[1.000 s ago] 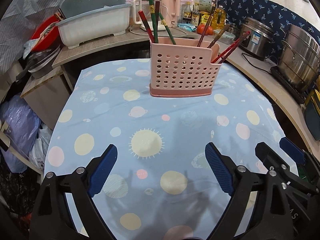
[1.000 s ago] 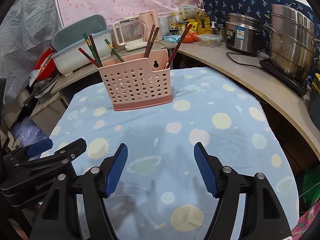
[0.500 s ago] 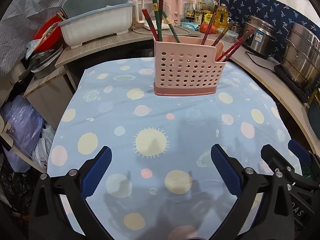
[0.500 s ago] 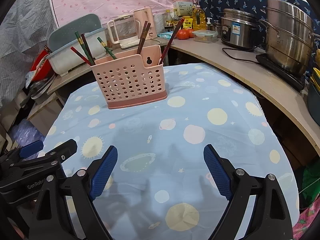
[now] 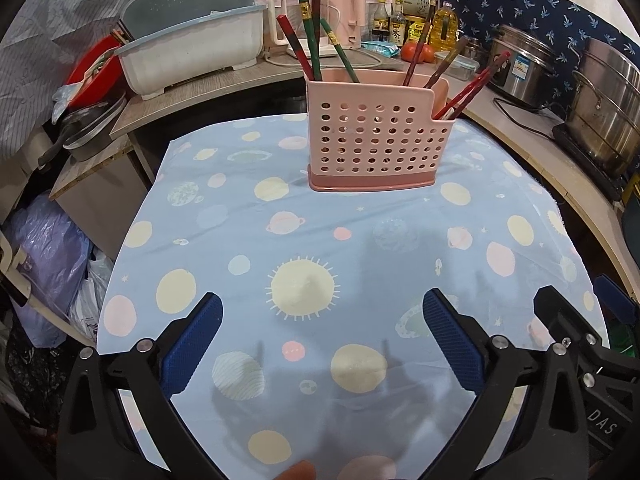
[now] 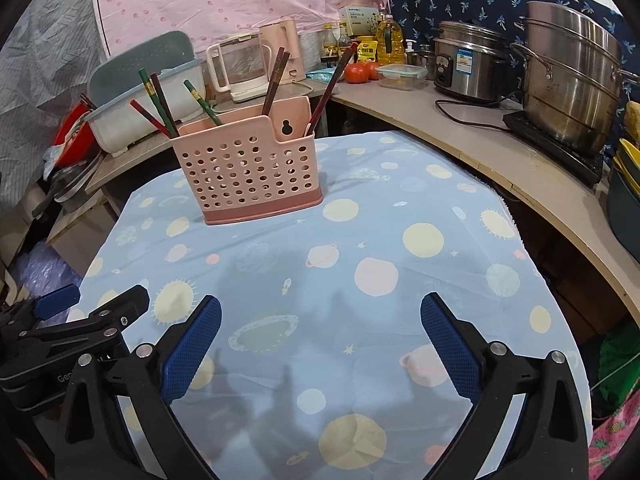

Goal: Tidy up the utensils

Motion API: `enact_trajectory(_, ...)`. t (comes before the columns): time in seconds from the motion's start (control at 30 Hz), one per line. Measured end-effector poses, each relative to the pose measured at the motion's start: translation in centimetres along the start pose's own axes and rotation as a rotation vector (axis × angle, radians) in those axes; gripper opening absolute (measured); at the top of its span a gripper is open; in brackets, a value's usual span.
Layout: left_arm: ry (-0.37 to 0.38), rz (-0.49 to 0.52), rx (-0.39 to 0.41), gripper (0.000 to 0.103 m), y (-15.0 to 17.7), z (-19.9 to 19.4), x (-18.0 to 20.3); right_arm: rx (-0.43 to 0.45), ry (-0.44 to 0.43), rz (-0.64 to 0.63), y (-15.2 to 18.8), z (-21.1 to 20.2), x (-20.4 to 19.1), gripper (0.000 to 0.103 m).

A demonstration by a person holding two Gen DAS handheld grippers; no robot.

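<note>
A pink perforated utensil holder [image 5: 378, 142] [image 6: 248, 172] stands upright at the far side of a table covered with a blue planet-print cloth [image 5: 320, 248] [image 6: 360, 248]. Several chopsticks, green ones and dark red ones [image 5: 310, 52] [image 6: 158, 104], lean in its compartments. My left gripper [image 5: 322, 340] hovers over the near part of the cloth, open, nothing between its blue pads. My right gripper [image 6: 320, 342] is beside it on the right, its jaws opening wide with nothing between them. Each gripper shows at the edge of the other's view.
A curved wooden counter [image 6: 500, 152] wraps the table's right and back, carrying a rice cooker [image 6: 466, 62], a steel steamer pot [image 6: 568, 80], bottles and tomatoes. A white dish tub [image 5: 192, 56] sits on a shelf at back left. Plastic bags [image 5: 44, 248] lie below the table's left edge.
Both grippers' jaws have spread wider, the right one more. The holder sits slightly lower in both views. Nothing on the table has moved.
</note>
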State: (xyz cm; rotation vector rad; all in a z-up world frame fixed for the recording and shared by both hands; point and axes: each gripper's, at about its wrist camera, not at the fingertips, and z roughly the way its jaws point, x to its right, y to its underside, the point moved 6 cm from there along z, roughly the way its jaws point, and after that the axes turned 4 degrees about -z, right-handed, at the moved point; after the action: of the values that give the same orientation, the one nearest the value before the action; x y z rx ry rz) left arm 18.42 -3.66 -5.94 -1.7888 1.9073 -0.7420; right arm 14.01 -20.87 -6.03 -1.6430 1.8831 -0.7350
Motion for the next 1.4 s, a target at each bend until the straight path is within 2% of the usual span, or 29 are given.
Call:
enact_trajectory(0.9, -0.014, -0.008, -0.029, 0.096, -0.3, 1.6, 0.0, -0.022, 0.007, 0.008, -0.1, 1.5, 0.1, 0.096)
enact_trajectory(1.4, -0.025, 0.003, -0.016, 0.096, -0.4, 1.6, 0.1, -0.023, 0.007, 0.009, -0.2, 1.6, 0.2, 0.096)
